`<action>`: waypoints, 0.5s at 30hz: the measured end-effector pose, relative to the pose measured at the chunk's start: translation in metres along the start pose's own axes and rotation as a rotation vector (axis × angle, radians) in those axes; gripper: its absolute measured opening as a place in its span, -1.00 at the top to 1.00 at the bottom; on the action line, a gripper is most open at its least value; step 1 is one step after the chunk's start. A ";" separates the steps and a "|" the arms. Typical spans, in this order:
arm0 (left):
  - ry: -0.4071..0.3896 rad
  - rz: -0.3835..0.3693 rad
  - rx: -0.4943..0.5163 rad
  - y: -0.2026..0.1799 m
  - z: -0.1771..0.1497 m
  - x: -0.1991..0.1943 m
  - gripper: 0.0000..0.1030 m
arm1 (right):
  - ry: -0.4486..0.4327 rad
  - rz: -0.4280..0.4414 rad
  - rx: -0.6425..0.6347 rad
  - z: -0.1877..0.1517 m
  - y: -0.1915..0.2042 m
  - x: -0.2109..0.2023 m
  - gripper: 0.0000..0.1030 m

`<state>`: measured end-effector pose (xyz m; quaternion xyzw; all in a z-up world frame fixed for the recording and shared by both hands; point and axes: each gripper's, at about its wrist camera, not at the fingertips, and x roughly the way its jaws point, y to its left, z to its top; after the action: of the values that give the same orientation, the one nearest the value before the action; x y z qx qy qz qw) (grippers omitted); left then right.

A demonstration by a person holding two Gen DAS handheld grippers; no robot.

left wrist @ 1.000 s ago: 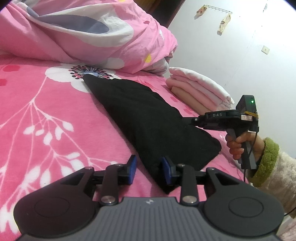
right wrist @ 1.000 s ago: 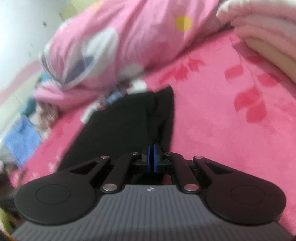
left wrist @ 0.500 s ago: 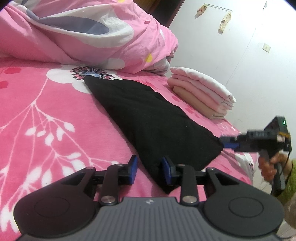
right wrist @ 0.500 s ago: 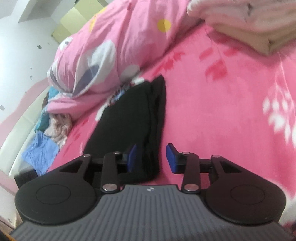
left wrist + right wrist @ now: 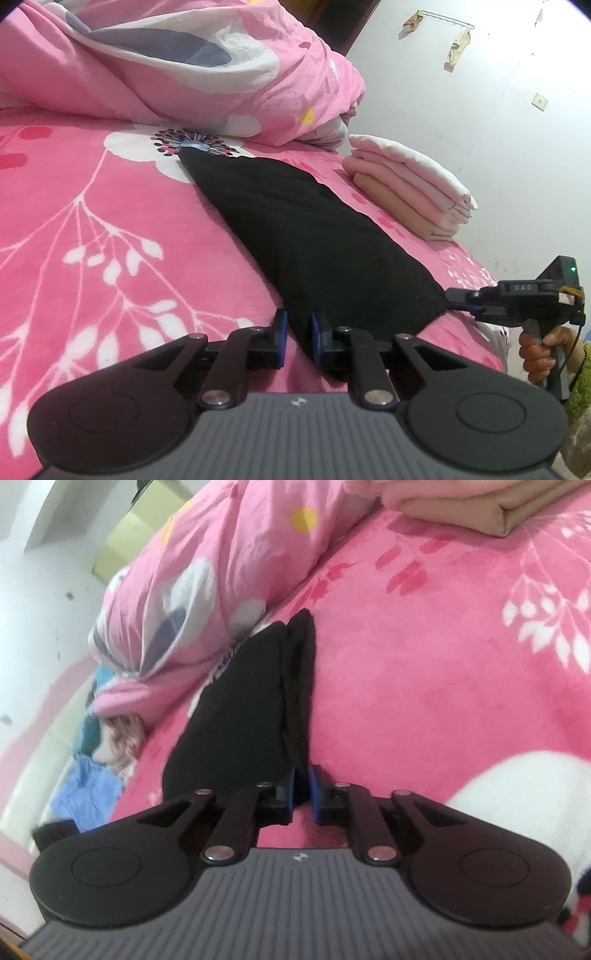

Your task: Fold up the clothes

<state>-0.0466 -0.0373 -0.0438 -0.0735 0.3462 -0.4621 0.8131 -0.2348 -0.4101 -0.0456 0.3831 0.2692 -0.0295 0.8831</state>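
1. Left gripper (image 5: 297, 330) sits at the near corner of the black garment (image 5: 314, 236). Its jaws have just been closing, and the blue pads (image 5: 281, 326) now pinch that corner between them.
2. Right gripper (image 5: 302, 784) is on the other near corner, the blue pads (image 5: 291, 784) narrowed onto the black fabric edge. Its jaws have just been closing too. From the left wrist view you can see it (image 5: 458, 299) at the garment's right tip, held by a hand (image 5: 539, 349) in a green-cuffed sleeve.
3. That garment lies flat and long on the pink floral bedspread (image 5: 92, 229), stretching away toward the bunched-up pink quilt (image 5: 184, 66).
4. Off to the right, near the wall, there's a stack of folded pink clothes (image 5: 410, 188), well apart from the black one.
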 end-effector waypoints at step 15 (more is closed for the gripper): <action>0.040 -0.031 0.048 -0.014 -0.002 -0.008 0.18 | 0.116 -0.171 -0.605 -0.031 0.092 0.026 0.71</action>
<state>-0.0606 -0.0388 -0.0355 -0.0503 0.3501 -0.4842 0.8003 -0.2031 -0.3199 -0.0147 0.0803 0.3472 -0.0005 0.9344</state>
